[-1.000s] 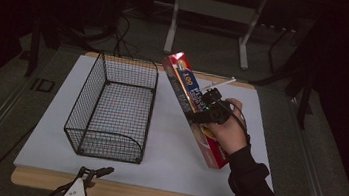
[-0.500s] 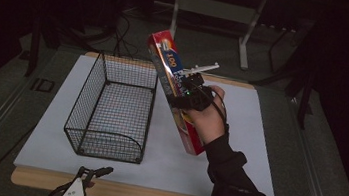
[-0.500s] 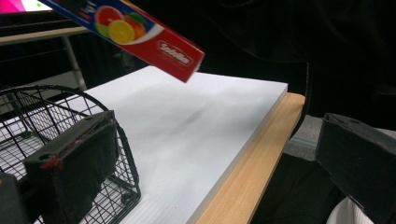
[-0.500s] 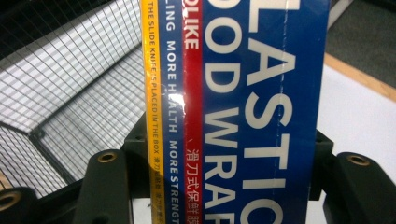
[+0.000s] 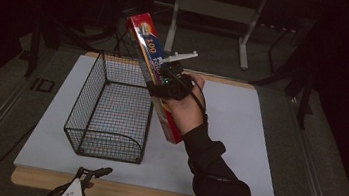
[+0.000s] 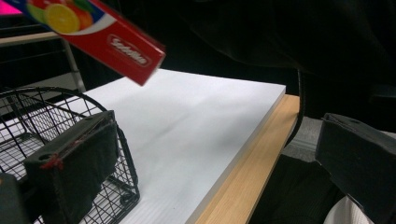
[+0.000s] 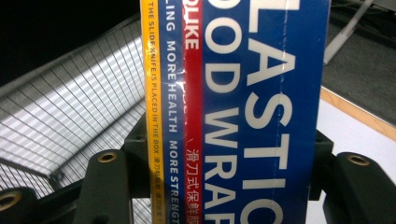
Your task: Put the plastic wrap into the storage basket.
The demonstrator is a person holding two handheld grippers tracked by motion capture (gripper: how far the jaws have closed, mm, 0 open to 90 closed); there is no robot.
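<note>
Box: a long plastic wrap box (image 5: 151,70) is held tilted in the air, just beside the basket's right wall, its top end above the rim.
Right gripper (image 5: 166,84): pinching the box around its middle.
Left gripper (image 6: 219,163): jaws spread, nothing between them, near the basket's front corner.
Basket (image 5: 94,83): a wire basket, seen empty.
Risk: the box's low end could be caught on the basket's wall if swung across, or the box could pivot in the grip.
</note>
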